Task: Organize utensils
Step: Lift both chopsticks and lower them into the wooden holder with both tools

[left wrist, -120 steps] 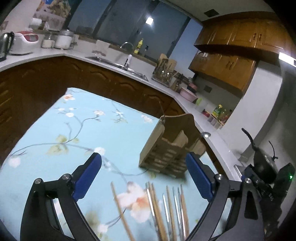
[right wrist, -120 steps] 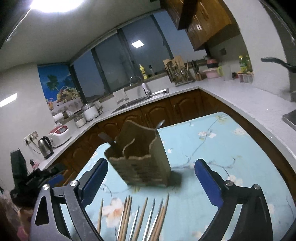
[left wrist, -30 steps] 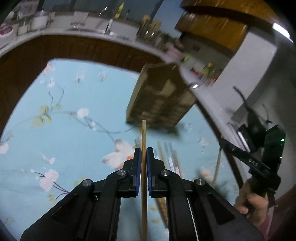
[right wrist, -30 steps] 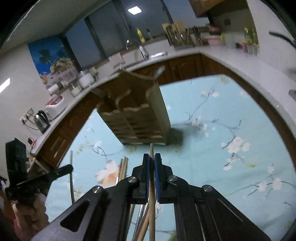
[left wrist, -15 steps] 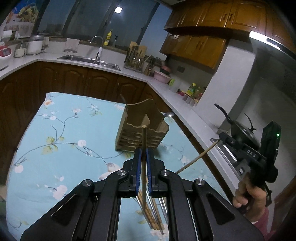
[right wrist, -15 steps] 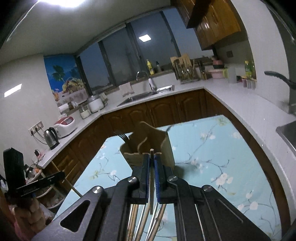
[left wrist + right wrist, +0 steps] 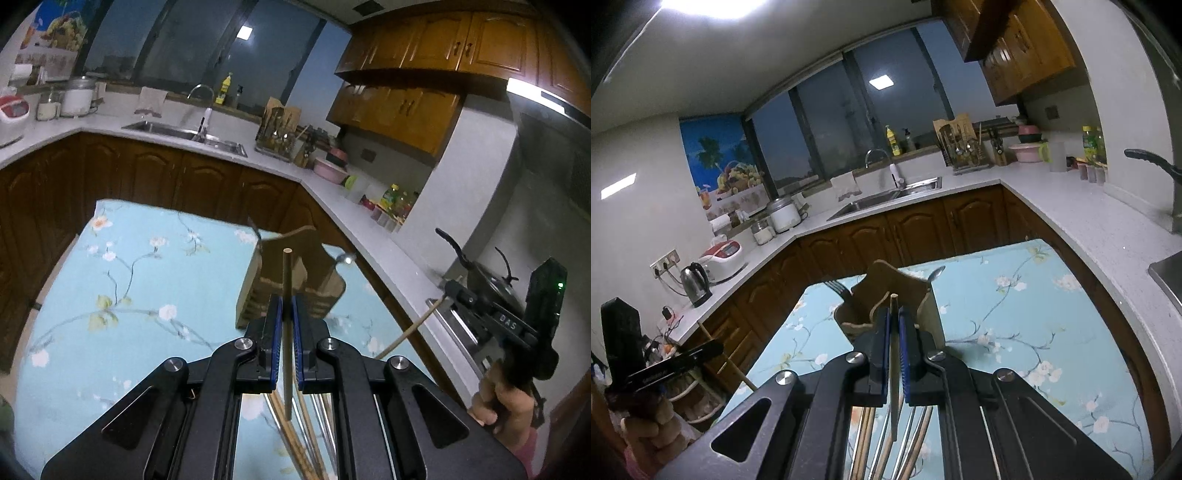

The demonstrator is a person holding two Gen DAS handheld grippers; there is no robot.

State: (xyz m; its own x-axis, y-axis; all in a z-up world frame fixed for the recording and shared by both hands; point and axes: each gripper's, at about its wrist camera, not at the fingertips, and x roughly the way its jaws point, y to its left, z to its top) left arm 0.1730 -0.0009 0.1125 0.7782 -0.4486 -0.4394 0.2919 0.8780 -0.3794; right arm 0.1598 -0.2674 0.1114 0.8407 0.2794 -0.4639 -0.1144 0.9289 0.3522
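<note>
L hand-held gripper (image 7: 287, 343) clamped on chopstick (image 7: 287, 295), R hand-held gripper (image 7: 894, 354) clamped on 2nd chopstick (image 7: 894, 332), wooden holder (image 7: 295, 273) ahead

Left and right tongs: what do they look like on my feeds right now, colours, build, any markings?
Both match. The left tongs and right tongs have matte black angular linkage arms with triangular cut-outs and round silver pivot bolts. Their fingers carry flat blue ribbed pads. Seen from the left view, the right unit has white lettering and a green indicator light. A bare hand grips it; pink fabric shows below.
</note>
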